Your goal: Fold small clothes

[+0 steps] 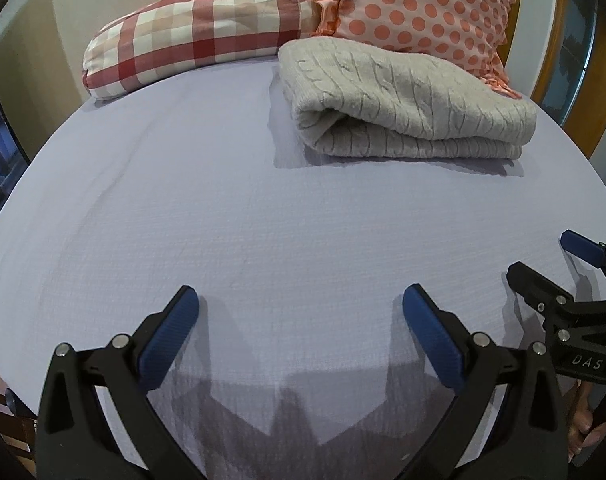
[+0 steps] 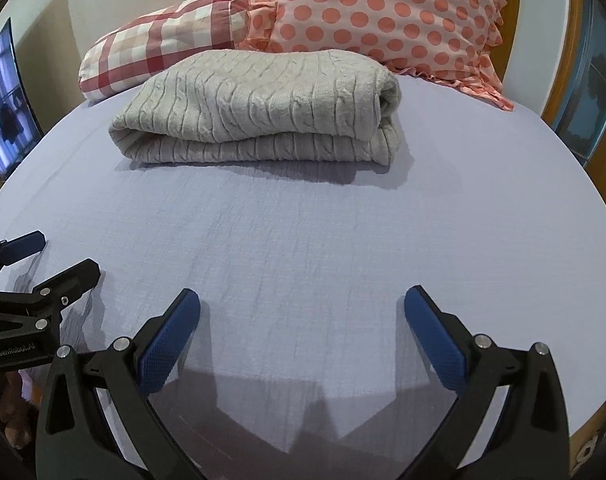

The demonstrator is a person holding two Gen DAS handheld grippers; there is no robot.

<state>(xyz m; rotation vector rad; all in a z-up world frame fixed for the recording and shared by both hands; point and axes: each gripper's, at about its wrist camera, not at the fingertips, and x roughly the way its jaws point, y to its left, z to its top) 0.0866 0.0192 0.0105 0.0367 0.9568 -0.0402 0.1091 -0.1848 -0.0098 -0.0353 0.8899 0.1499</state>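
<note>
Left gripper [image 1: 301, 304] is hovering low over the lilac bedsheet [image 1: 231, 216], jaws spread wide, pinching nothing. Right gripper [image 2: 302, 304] is doing the same beside it, also spread and empty.

Sweater [image 2: 259, 108], grey cable-knit, is lying folded into a thick bundle on the sheet, apart from both tools: at about 1 o'clock in the left view [image 1: 407, 100], about 11 o'clock in the right view. Checked pillow [image 1: 199, 28] and dotted pillow [image 1: 419, 12] are sitting just behind it.

Judgement: knit is looking soft, floppy, moderately heavy, not slippery. Best hold is probably the two near corners of the top layer, one per gripper.
</note>
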